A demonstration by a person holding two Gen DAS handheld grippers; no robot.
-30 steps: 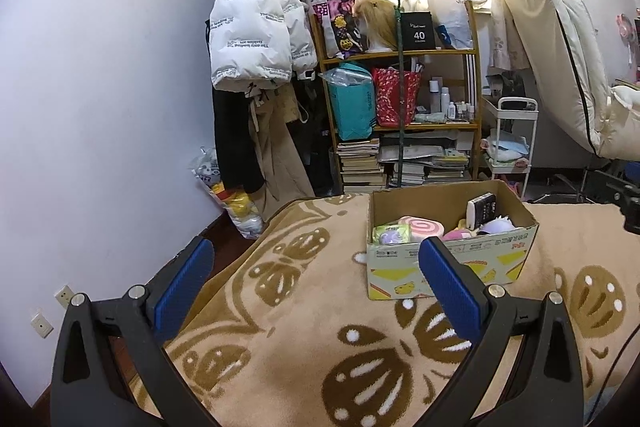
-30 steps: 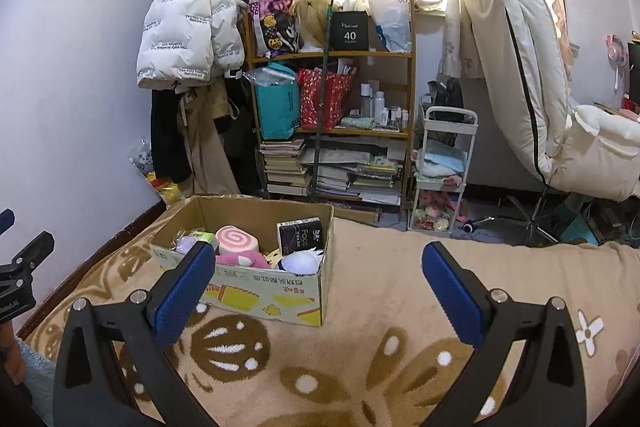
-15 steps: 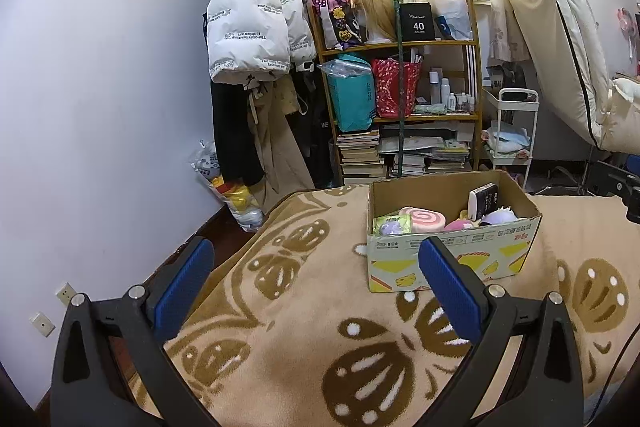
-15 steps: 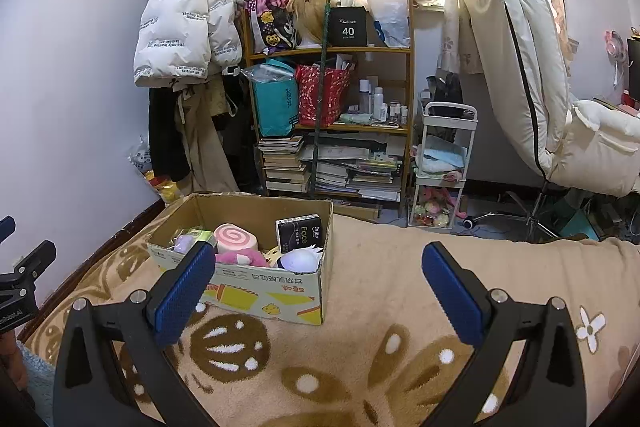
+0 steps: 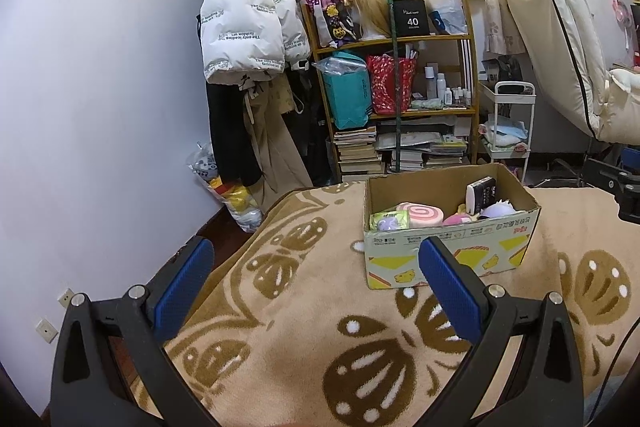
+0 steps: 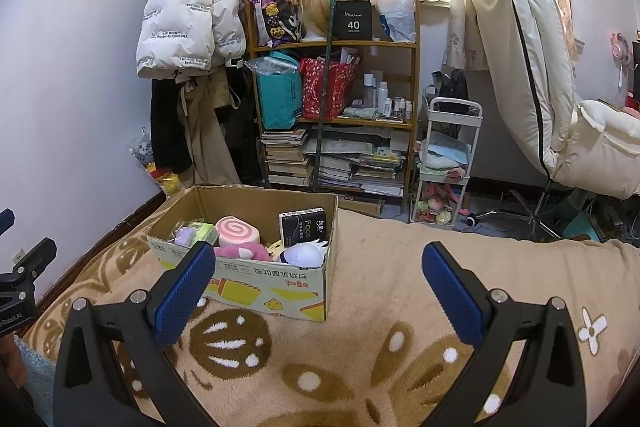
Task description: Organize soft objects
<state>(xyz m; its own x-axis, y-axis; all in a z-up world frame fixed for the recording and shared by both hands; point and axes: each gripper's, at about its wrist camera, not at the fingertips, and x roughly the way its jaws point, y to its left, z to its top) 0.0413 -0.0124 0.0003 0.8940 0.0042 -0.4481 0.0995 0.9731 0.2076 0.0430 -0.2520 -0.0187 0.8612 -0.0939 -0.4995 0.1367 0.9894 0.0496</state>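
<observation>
Fingers on both my left gripper [image 5: 316, 271] and right gripper [image 6: 318, 273] are spread wide, holding nothing. Ahead, a cardboard box [image 6: 256, 277] sits on the blanket [image 6: 372, 347]. Inside the box, a pink swirl roll toy [image 6: 237, 231] lies on its side, long axis across the box; likely light and squashy, best pinched mid-body.

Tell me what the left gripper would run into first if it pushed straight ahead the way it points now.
Probably the blanket: the left gripper, jaws open and empty, looks down along it, with bare patterned pile between the tips. The cardboard box sits right of that line, behind the right finger, so it may be grazed; depth is unclear.
</observation>
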